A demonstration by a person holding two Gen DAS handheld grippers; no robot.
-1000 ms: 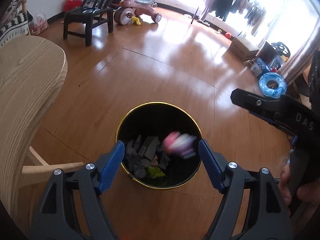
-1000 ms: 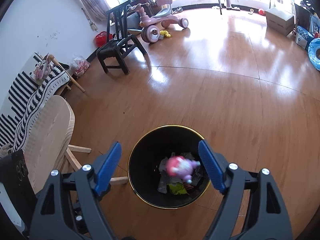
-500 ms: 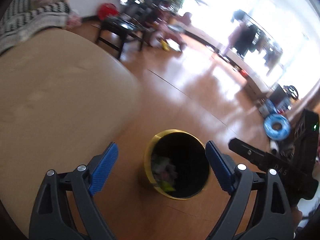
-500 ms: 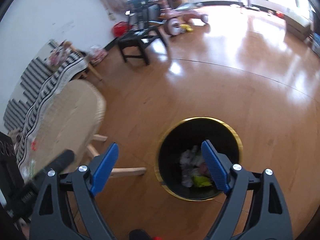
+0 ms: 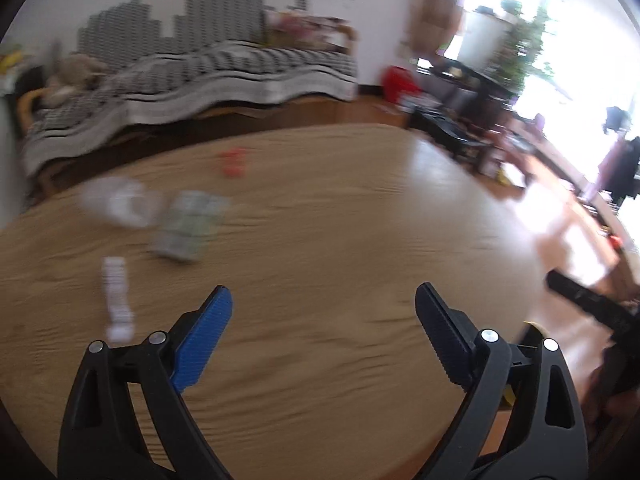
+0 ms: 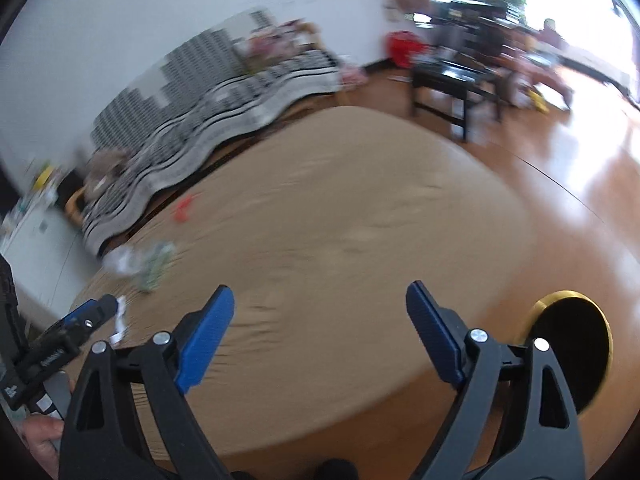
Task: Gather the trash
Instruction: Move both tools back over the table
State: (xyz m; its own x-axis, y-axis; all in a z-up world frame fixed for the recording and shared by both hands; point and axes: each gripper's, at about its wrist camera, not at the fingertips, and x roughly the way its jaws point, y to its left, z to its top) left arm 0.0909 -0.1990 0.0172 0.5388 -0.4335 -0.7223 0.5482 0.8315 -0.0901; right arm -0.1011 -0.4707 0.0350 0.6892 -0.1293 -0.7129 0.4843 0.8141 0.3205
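Left gripper: held open, empty; blurred scraps seen beyond the left finger.
Right gripper: held open, empty; bin seen beside the right finger.

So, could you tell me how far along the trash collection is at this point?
Partly done. Both the left tool and right tool are open and empty above the table. Left on it: a white wrapper, a greenish packet, a clear crumpled piece and a red scrap. The bin stands beside the table.

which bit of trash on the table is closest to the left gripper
The narrow white strip, lying just left of the left gripper. The green packet, crumpled clear wrapper and small red scrap lie farther back.
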